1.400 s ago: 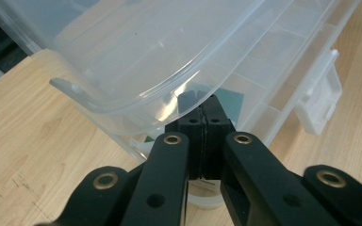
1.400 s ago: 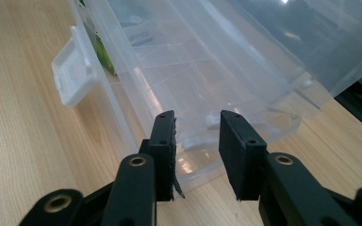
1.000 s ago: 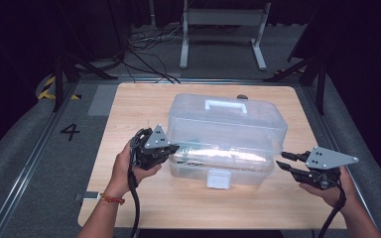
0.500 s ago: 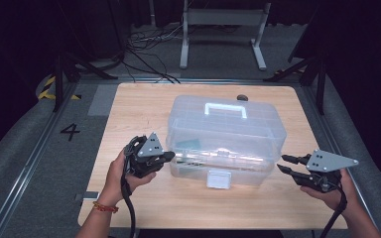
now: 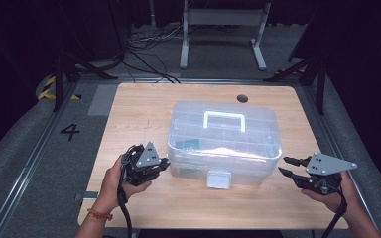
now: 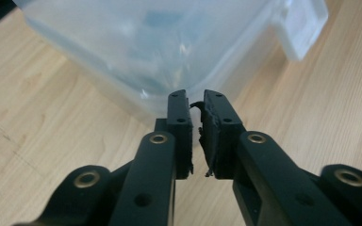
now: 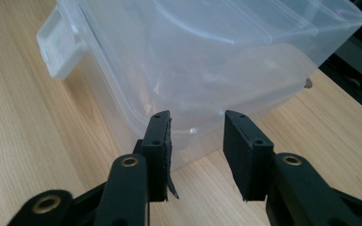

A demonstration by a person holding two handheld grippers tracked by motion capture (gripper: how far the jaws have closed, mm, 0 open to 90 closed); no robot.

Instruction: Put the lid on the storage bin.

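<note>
Wooden table (image 5: 144, 106) carries our clear plastic box (image 5: 224, 143) at its middle. Our left gripper (image 5: 164, 164), jaws just parting slightly on nothing, nears its left corner; our right gripper (image 5: 286, 166) waits open beside its right end.

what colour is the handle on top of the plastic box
White. The handle sits on the lid of the clear box, best seen in the high view.
</note>
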